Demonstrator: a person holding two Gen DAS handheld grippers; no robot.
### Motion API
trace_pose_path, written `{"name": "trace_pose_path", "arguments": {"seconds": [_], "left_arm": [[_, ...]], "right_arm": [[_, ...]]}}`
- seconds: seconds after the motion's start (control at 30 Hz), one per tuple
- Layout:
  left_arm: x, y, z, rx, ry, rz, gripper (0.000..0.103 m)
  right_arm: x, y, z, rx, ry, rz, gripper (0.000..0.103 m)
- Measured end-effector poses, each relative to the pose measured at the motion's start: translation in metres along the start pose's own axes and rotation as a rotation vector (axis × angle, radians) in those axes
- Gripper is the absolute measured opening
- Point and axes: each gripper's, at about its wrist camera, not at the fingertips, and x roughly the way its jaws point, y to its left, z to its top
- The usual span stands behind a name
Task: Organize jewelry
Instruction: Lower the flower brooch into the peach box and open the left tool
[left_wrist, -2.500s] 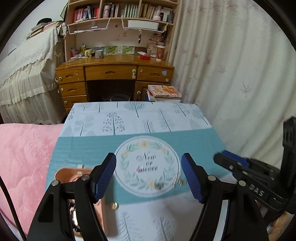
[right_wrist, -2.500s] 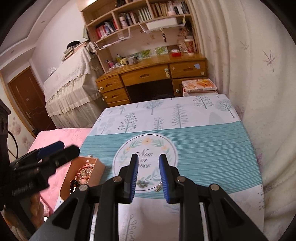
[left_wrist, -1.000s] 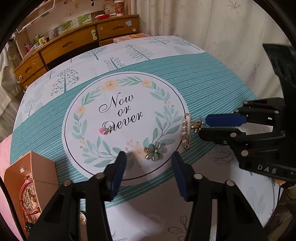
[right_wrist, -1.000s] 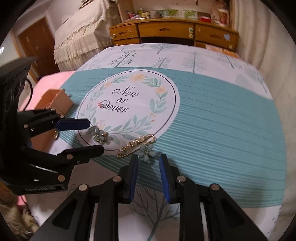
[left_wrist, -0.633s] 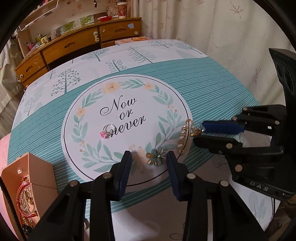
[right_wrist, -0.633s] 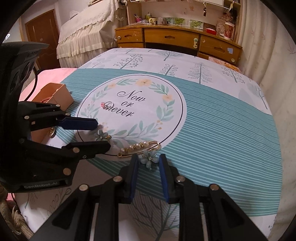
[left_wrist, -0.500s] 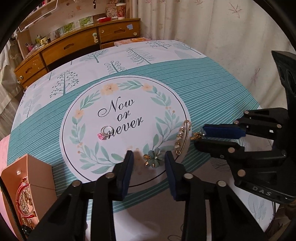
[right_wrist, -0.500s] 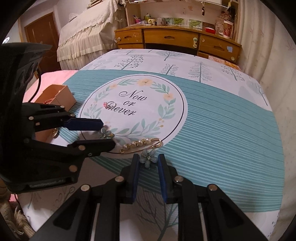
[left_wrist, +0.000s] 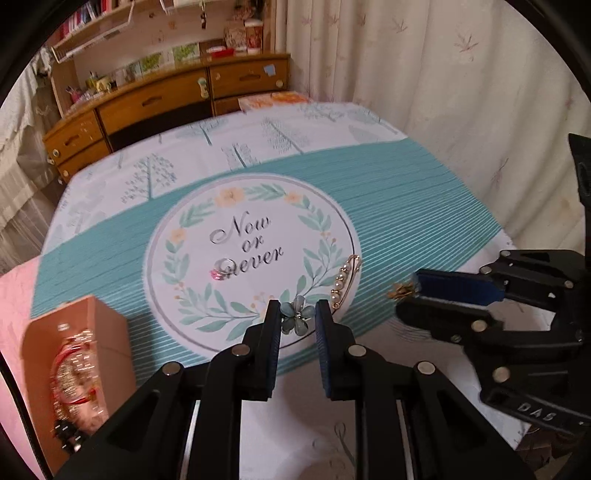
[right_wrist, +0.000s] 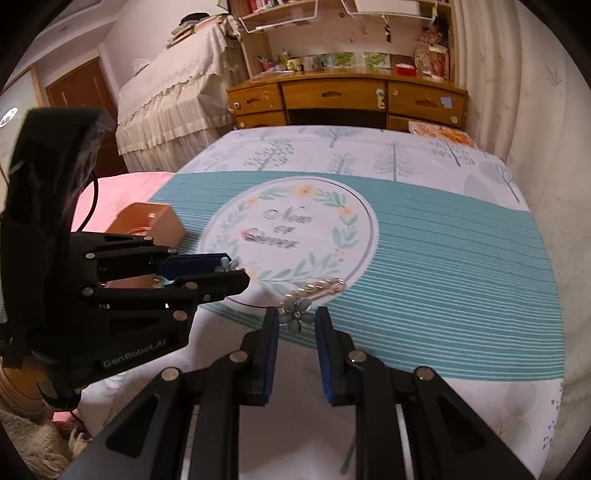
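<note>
A blue-green flower earring (left_wrist: 297, 319) sits between the blue pads of my left gripper (left_wrist: 297, 313), whose jaws are closing onto it; it hangs just above the cloth. My right gripper (right_wrist: 295, 318) is shut on a second flower earring (right_wrist: 295, 312). Seen from the left wrist view, the right gripper (left_wrist: 408, 292) shows the earring's gold back (left_wrist: 400, 291) at its tips. Seen from the right wrist view, the left gripper (right_wrist: 232, 267) shows its flower (right_wrist: 229, 263). A gold pearl pin (left_wrist: 343, 284) and a pink-stone ring (left_wrist: 221, 268) lie on the printed circle.
An open tan jewelry box (left_wrist: 77, 365) holding red and gold pieces stands at the table's left edge, beside a pink blanket (right_wrist: 122, 188). The tablecloth (left_wrist: 406, 206) ends near a curtain on the right. A wooden desk (right_wrist: 332, 96) stands beyond the far edge.
Both grippers came down over the two flower earrings, the left jaws narrowed onto theirs, and both rose and drew back with the earrings. The pin and ring stayed put.
</note>
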Motion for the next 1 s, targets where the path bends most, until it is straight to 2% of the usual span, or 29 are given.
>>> {"name": "trace_pose_path", "arguments": {"seconds": [0.17,0.5,0.6,0.7,1.0], "left_arm": [[-0.046,0.019,-0.009,-0.038,-0.047,0.035,0.016],[-0.126,0.105,-0.05,-0.218,-0.107,0.055,0.016],[-0.132,0.129,-0.066,-0.282,-0.097,0.039,0.016],[-0.128,0.145,-0.08,-0.319,-0.069,0.047,0.016],[-0.104,0.171,-0.117,-0.366,0.022,0.022,0.016]], "right_arm": [[-0.012,0.031,0.008,-0.039,-0.025,0.03,0.02],[-0.014,0.111,0.036,-0.074,-0.043,0.205,0.02],[-0.006,0.132,0.046,-0.054,-0.021,0.266,0.02],[0.005,0.151,0.052,-0.043,-0.003,0.288,0.02],[0.052,0.172,0.053,0.066,0.126,0.358,0.02]]}}
